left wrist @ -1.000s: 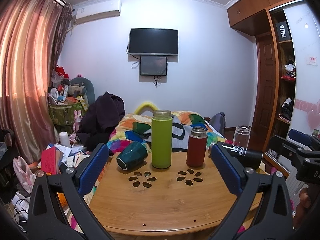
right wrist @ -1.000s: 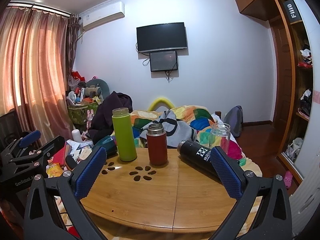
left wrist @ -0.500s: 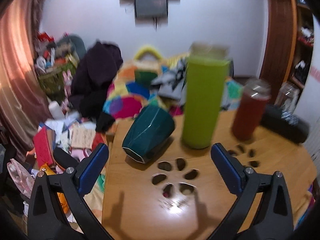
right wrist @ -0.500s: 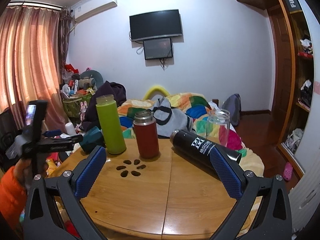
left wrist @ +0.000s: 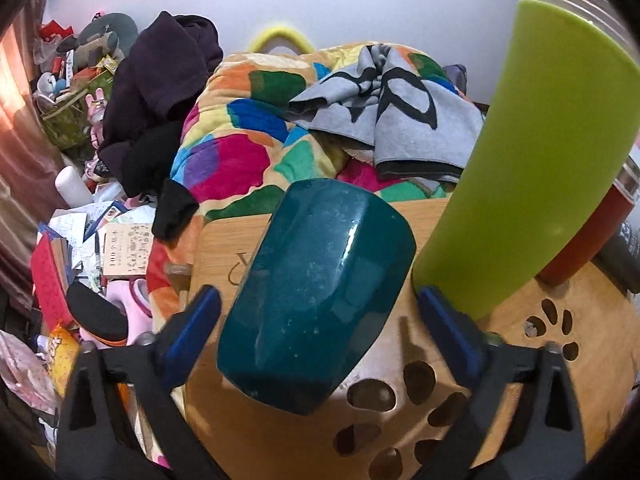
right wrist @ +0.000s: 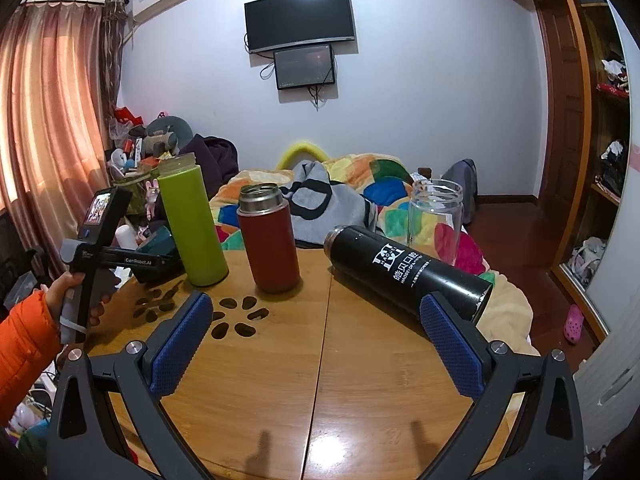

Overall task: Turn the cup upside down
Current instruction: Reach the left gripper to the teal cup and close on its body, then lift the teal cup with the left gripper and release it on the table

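Now the left hand-held gripper (left wrist: 318, 320) straddles, jaws wide, the lying teal cup (left wrist: 316, 292).

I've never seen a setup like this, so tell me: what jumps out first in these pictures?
A dark teal cup lying on its side fills the left wrist view, sitting between the open blue pads of the left gripper. Right beside it stands a tall lime-green bottle. In the right wrist view, a black flask lies on the round wooden table ahead of the open, empty right gripper.
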### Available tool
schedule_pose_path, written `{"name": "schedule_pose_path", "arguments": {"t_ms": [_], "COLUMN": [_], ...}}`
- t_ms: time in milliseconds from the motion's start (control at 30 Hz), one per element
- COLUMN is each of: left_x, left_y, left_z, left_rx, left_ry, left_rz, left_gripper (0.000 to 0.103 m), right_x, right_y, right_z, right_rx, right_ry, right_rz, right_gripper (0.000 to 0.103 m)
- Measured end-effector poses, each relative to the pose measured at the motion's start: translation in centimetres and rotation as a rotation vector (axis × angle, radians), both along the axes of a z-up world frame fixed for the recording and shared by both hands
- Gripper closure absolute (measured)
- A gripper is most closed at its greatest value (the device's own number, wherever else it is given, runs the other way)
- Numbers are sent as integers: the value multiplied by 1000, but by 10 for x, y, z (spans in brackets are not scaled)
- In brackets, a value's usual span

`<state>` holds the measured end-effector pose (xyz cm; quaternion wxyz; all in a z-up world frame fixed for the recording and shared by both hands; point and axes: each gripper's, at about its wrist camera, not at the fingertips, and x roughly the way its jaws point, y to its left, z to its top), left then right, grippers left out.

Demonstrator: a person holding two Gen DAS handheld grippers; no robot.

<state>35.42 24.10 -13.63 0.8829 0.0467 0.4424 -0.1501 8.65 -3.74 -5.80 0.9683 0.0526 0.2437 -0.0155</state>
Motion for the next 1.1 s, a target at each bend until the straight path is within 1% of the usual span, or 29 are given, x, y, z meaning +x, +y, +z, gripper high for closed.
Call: {"name": "schedule_pose_path", "arguments": {"t_ms": [33, 233, 333, 467, 633, 767, 967, 1100], "left_x": [1, -5, -11, -31, -68, -103, -142, -163], "left_y": [2, 8, 9, 10, 9, 1, -26, -48], "left_z": [0, 3, 5, 6, 9, 11, 13, 13], "left_rx": [2, -23, -7, 17, 15, 22, 26, 15], "left_ry": [1, -7, -8, -16, -12, -32, -63, -80], "left_rz": [5, 22, 37, 27, -18, -68, -158, -226], "left_gripper": [20, 31, 32, 32, 32, 32, 32, 32], "right_x": [-1, -1, -3, -7, -10, -17, -26, -30], "right_y": [0, 3, 5, 7, 6, 8, 14, 15], "right_z": [0, 3, 5, 6, 8, 12, 15, 14], "right_rx": [2, -1, -6, -21, 0, 4, -11, -18], "right_ry": [0, -3, -13, -25, -30, -45, -52, -49], "right_rz": [1, 6, 13, 13, 25, 30, 30, 25], "right_gripper": [0, 0, 0, 0, 0, 0, 0, 0]}}
